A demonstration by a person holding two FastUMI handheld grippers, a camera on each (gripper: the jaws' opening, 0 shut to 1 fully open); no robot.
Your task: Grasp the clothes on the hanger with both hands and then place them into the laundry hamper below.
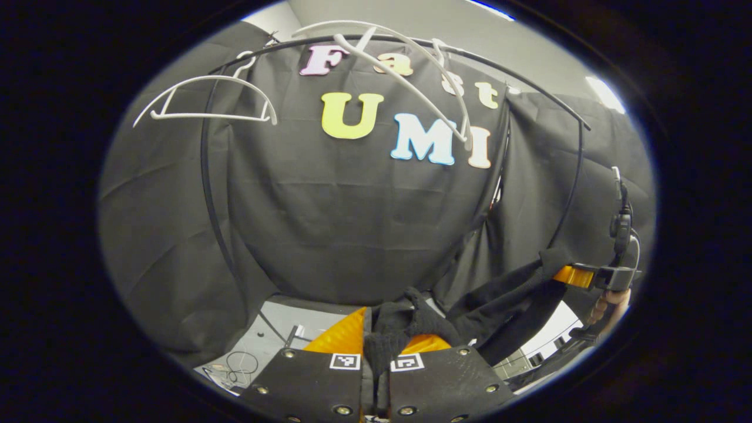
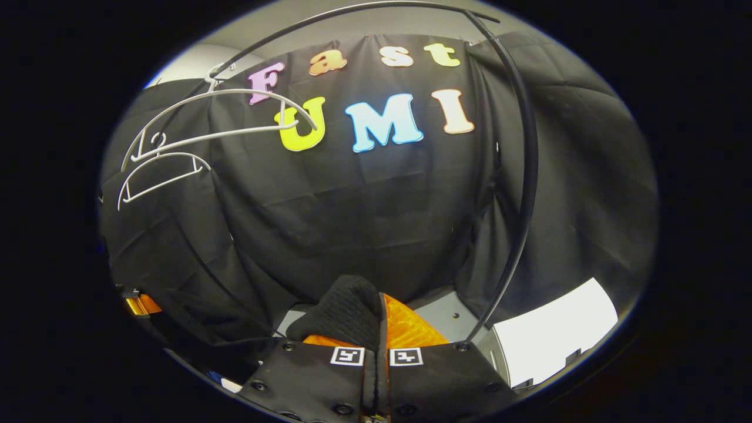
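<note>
Black knit garment, 1 pc, off the hangers, held between both grippers, low in the booth.

Left gripper: fingers nearly together, both pressing a bunched fold of the garment; cloth fills the narrow gap and spills up over the tips. From there the fabric runs right and slightly up to the right gripper, seen farther off w/ a hand behind it; that end of the cloth sits in its tips.

Right gripper, own view: fingers almost closed, thin slot left, a rounded lump of the same knit garment clamped in it and draped over the one finger. Left gripper visible at far left edge, partly hidden by dark cloth.

Hangers: white, bare. Two in left gripper view, one hanging level at upper left, one tilted steeply; both on a black curved rail. Two in right gripper view, stacked at upper left.

Containers: hamper can't be made out; contents n/a.
</note>
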